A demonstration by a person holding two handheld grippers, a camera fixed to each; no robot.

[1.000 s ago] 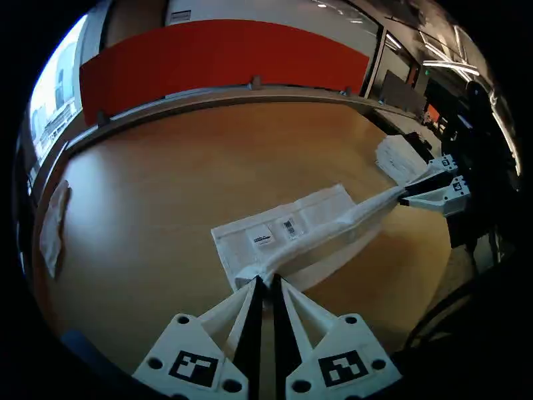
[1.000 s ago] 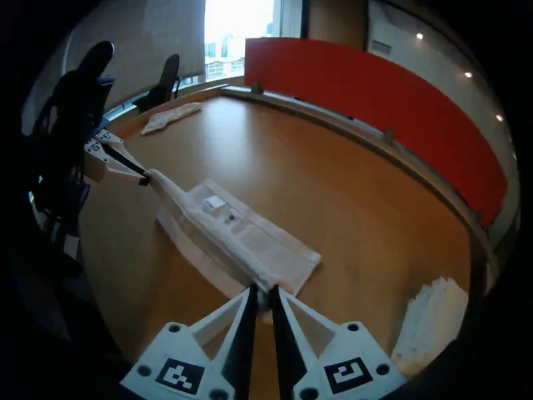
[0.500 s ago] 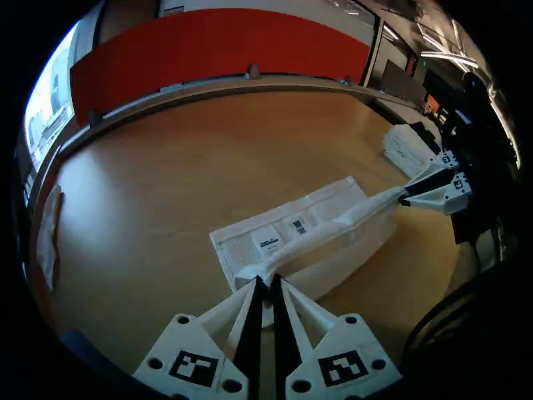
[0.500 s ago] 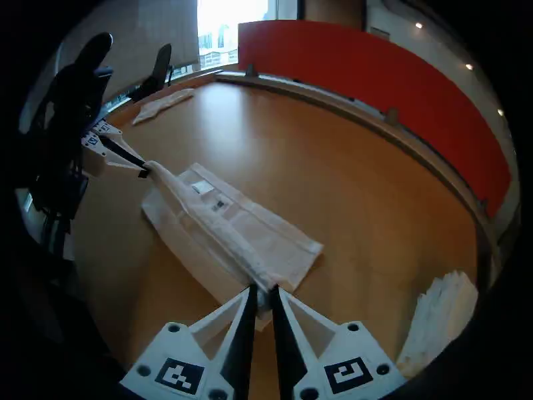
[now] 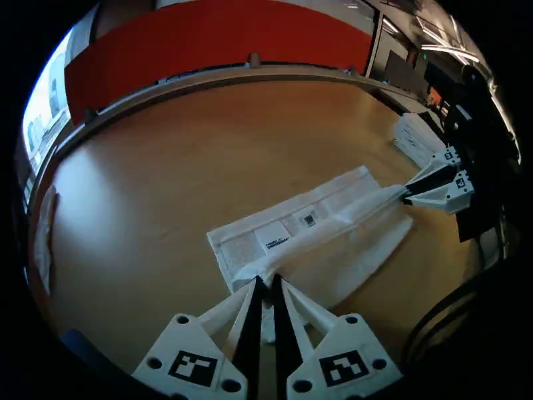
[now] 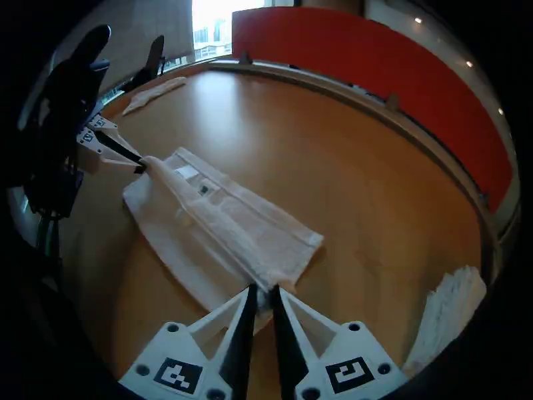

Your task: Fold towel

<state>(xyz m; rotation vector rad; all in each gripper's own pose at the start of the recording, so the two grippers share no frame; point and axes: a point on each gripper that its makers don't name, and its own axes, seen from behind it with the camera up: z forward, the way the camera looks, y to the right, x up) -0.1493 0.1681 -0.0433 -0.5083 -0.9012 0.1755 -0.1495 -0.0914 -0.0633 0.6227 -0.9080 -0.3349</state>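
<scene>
Left gripper view: my left gripper (image 5: 265,285) has the jaws closed on one end of the towel (image 5: 300,227). My right gripper (image 6: 262,293) grips the other end, and the far part lies on the tabletop (image 5: 166,173).

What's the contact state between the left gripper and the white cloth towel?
Touching. In the left gripper view, the left gripper pinches the white cloth towel between shut jaws.

The orange-brown wooden bench (image 5: 200,153) is lying open beyond the long white towel (image 5: 293,227), with a red partition panel (image 5: 213,40) walling its far edge. A stack of folded white cloths (image 5: 416,137) is crowding one end.
</scene>
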